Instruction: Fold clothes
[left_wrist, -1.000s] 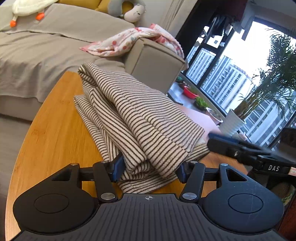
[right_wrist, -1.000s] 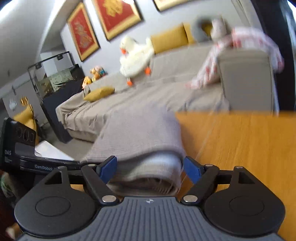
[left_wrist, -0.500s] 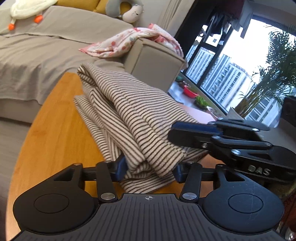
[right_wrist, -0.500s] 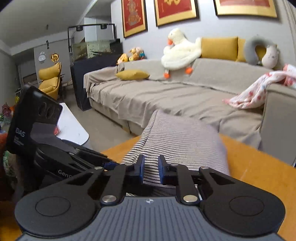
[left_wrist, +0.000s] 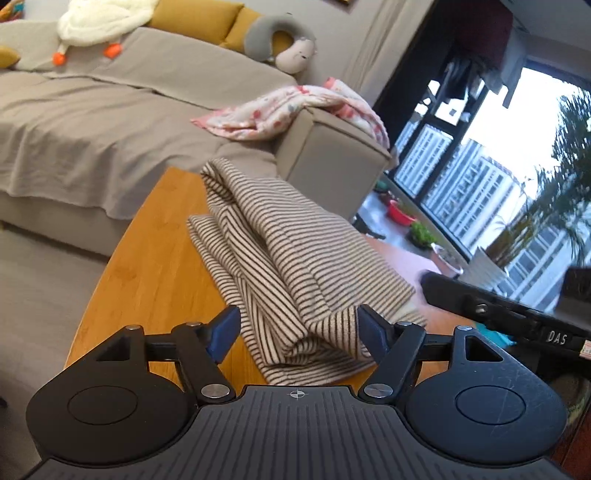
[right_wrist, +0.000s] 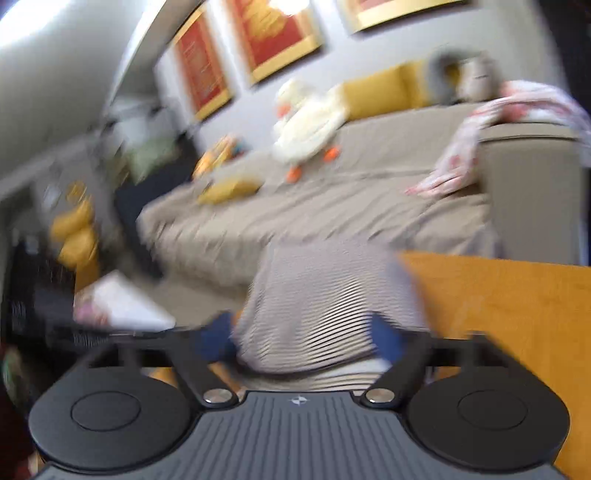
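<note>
The left gripper (left_wrist: 298, 332) has its jaws spread wide, with the near end of the folded striped garment (left_wrist: 295, 266) lying between them; the right pad (left_wrist: 371, 334) sits against the cloth, while the left pad (left_wrist: 223, 332) stands just clear of it. The right gripper (right_wrist: 301, 336) also has its jaws apart around another end of the garment (right_wrist: 317, 306), though that view is blurred and contact cannot be judged. In the left view the right gripper's body (left_wrist: 517, 314) shows just beside the garment. The garment lies in a thick, layered bundle on the wooden table (left_wrist: 155, 266), running away toward the table's far edge. Beyond the table stands a beige sofa (left_wrist: 92, 122) with a floral cloth (left_wrist: 291, 110) draped over its armrest, a white plush duck (left_wrist: 99, 20), yellow cushions (left_wrist: 195, 14) and a grey neck pillow (left_wrist: 280, 44). Red framed pictures (right_wrist: 280, 33) hang on the wall above the sofa. To the right a window (left_wrist: 480, 177) shows tower blocks and plants (left_wrist: 561, 206).
</note>
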